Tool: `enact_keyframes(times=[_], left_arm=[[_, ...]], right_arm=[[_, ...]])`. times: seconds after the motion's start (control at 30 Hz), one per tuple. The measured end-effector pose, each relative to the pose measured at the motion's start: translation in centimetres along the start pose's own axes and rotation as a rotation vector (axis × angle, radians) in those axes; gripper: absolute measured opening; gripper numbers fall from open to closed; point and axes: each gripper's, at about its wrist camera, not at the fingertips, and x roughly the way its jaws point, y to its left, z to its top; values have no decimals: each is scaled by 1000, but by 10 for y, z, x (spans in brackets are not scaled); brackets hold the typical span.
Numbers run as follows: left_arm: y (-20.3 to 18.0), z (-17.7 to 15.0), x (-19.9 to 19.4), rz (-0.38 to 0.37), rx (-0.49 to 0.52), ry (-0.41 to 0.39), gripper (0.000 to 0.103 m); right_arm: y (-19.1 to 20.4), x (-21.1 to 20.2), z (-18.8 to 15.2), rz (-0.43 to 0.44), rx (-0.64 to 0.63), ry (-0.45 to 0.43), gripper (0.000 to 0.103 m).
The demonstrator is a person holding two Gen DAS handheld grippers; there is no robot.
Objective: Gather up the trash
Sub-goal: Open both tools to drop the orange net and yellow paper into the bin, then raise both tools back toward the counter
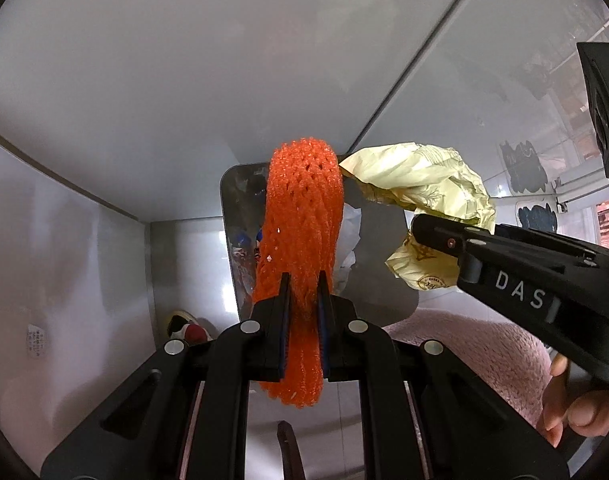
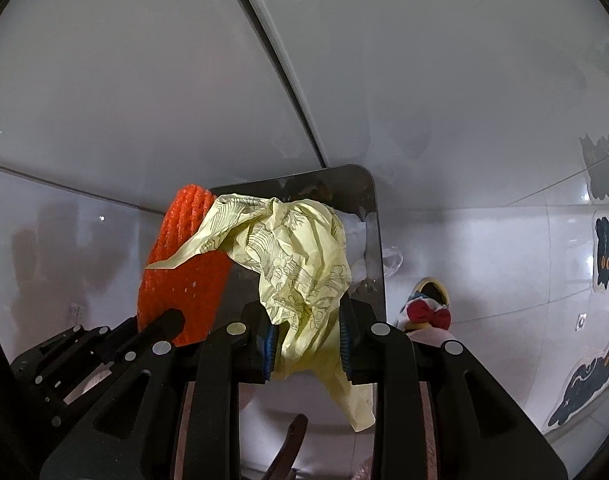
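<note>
Both grippers point steeply down over one dark rectangular bin (image 1: pixel 384 280), side by side above its opening. The left gripper (image 1: pixel 303 300) is clamped nearly closed on one orange foam net (image 1: pixel 304 200), which stands up between its pads. The right gripper (image 2: pixel 307 338), narrowly parted, pinches one crumpled yellow wrapper (image 2: pixel 300 252). One hand (image 1: pixel 576 408) grips the right gripper's handle at near right.
</note>
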Motion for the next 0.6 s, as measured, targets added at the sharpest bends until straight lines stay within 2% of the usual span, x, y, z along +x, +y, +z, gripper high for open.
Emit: enact_keyframes(times=[0.03,0.07,0.1,0.2,0.27,0.33,0.6], left_arm=[[-1,1,1,-2,-1,1,12],[0,2,1,-3,-2,2,12],[0,2,1,-5,-3,3,14],[0,3,4,-3,-1,-1,17],[1,4,3,0,-3,-2,26],[2,4,1,5,-5,-9,42],[1,0,-29,34,9,-70,74]], right_arm=[[3,-6,-1,-3,1,2,30],[4,-7,-1,-5,3,2,39],[4,-8,0,-5,5,2,42],[4,-12,2,-9,3,-3,45],[6,-13,4,-11,4,-6,49],[9,-16,4,-13,7,-18,56],[14,-44,4,-29,-8,-76,70]])
